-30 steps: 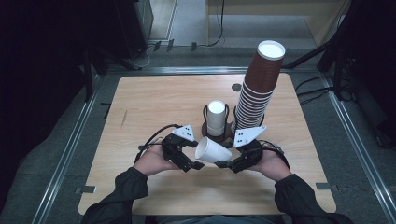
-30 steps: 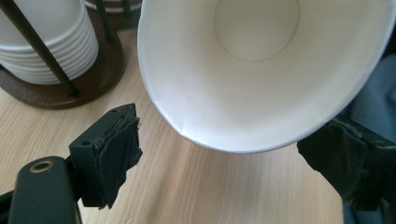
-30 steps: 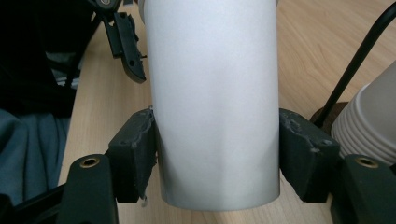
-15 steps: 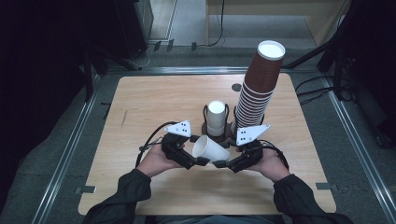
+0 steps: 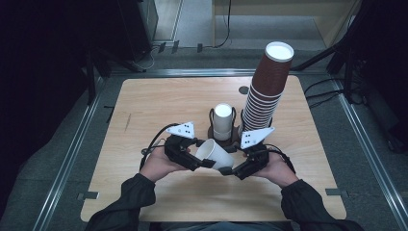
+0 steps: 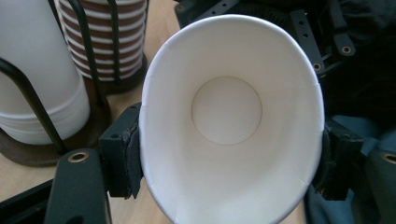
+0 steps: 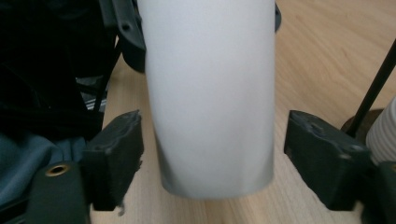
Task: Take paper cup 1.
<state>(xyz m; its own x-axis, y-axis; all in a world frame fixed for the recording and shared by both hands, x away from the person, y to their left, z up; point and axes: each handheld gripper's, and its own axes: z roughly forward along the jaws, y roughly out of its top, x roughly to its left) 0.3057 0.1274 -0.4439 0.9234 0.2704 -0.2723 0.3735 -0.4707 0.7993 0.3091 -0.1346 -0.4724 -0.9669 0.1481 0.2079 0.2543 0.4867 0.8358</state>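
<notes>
Counting the things: one loose white cup (image 5: 215,155), one short white stack (image 5: 223,122) in a wire holder, one tall brown stack (image 5: 266,89), two grippers. Lying on its side, the cup hangs above the table's (image 5: 144,106) near-middle, just before the stacks. Closing lately, the left gripper (image 6: 229,154) now clenches the cup's rim, squeezing it oval. Opening lately, the right gripper (image 7: 212,154) stands released around the cup's base, gaps showing on both sides. Left, right and near edges lie bare, with wide open board on the left half. I can read no writing; dotted plates top both grippers.
</notes>
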